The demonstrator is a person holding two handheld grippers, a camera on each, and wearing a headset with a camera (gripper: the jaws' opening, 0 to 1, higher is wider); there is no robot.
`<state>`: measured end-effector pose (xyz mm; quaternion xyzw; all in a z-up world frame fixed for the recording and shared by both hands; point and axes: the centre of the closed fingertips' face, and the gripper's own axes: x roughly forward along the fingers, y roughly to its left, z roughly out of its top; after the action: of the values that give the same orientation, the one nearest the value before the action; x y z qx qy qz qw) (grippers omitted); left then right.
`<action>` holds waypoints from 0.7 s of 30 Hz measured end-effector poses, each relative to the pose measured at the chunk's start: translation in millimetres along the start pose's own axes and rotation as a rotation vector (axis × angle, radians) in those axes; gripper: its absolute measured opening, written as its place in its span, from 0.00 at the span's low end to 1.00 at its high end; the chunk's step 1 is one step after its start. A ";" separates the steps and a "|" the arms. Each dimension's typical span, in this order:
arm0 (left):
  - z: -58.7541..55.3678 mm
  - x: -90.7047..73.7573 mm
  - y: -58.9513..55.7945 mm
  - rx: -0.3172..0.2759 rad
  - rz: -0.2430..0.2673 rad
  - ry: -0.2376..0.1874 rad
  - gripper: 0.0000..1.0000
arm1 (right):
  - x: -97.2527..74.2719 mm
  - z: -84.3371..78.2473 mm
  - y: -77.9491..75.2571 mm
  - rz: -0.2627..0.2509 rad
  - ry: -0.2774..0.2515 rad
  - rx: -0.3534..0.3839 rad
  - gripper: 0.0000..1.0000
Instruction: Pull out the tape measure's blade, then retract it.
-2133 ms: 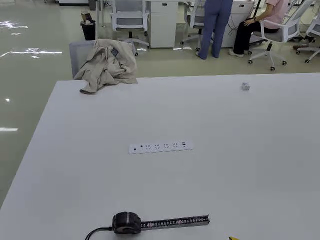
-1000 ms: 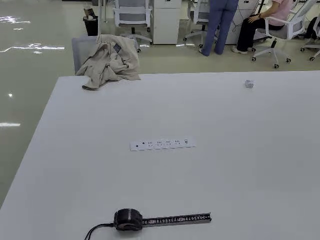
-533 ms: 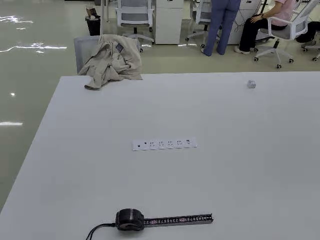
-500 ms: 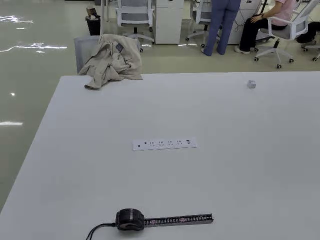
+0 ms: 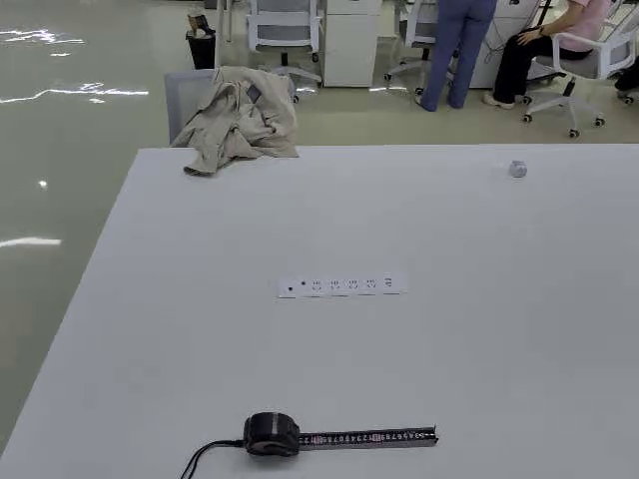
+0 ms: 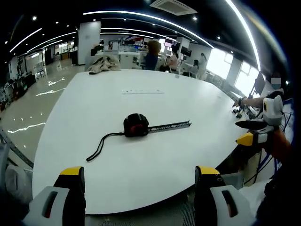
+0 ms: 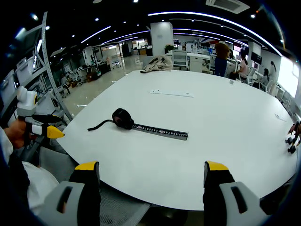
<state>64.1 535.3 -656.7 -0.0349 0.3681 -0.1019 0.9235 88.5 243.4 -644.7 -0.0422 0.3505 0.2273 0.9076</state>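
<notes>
Tape measure [image 5: 272, 435] blade [image 5: 369, 437] extended, left tongs [image 6: 140, 170] spread, right tongs [image 7: 151, 165] spread

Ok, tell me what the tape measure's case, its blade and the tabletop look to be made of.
Case: black, matte, likely plastic or rubber-coated; the left gripper view shows a red patch on it. Blade: thin, stiff dark strip with pale printed marks, probably coated steel. Tabletop: smooth white surface with a soft sheen, probably laminate, not certain.
</notes>
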 end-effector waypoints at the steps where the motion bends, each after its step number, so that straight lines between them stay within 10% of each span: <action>1: 1.2 0.3 0.3 -0.006 0.005 -0.004 0.94 | 0.2 0.3 0.6 0.001 -0.001 0.001 0.95; 21: 23.8 38.1 -19.7 -0.035 -0.029 -0.022 0.94 | 15.1 -4.1 -3.0 0.003 0.009 0.021 0.95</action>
<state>104.2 507.7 -662.3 -0.0576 0.3591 -0.1083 0.9252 97.1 245.5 -657.9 -0.0332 0.3571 0.2250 0.9060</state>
